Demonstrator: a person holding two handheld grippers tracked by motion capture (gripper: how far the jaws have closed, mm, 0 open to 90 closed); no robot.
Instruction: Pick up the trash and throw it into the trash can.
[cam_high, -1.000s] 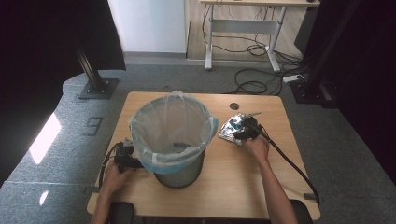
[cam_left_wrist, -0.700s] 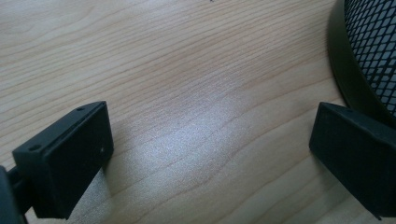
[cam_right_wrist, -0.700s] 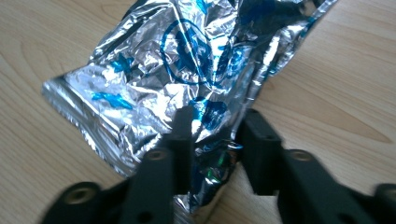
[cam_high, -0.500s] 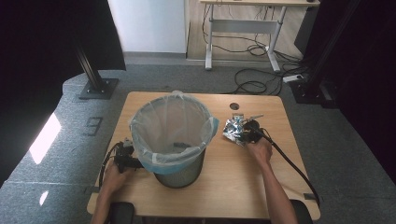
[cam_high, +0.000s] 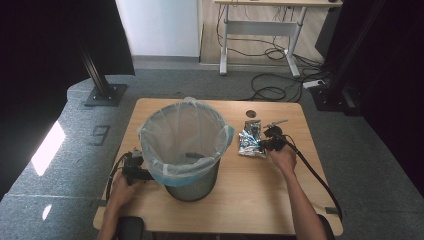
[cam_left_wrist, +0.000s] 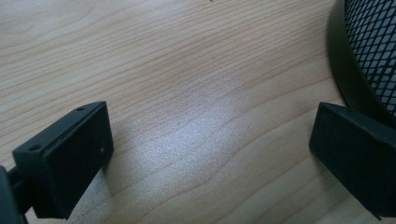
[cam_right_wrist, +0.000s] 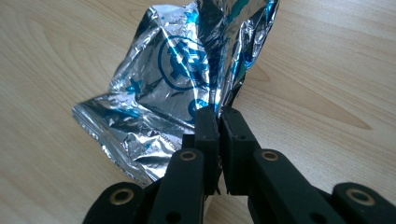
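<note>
A crumpled silver foil wrapper (cam_right_wrist: 173, 84) with blue print lies on the wooden table (cam_high: 260, 185), to the right of the bin; it is also seen as the wrapper (cam_high: 250, 140) in the high view. My right gripper (cam_right_wrist: 219, 114) is shut on the wrapper's edge, and the same right gripper (cam_high: 267, 144) sits at the wrapper's right side. A black mesh bin (cam_high: 187, 150) with a pale plastic liner stands mid-table. My left gripper (cam_left_wrist: 210, 140) is open, low over bare wood, its right jaw beside the bin's base (cam_left_wrist: 369, 56). The left gripper (cam_high: 134, 167) rests left of the bin.
A round cable hole (cam_high: 251, 113) lies near the table's far edge. A thin small object (cam_high: 277, 122) lies just behind the wrapper. The right gripper's cable (cam_high: 315, 175) trails toward the table's near right corner. Something dark lies inside the bin (cam_high: 192, 155).
The right gripper has slid slightly toward the bin with the wrapper held in it. The left gripper has stayed beside the bin.
</note>
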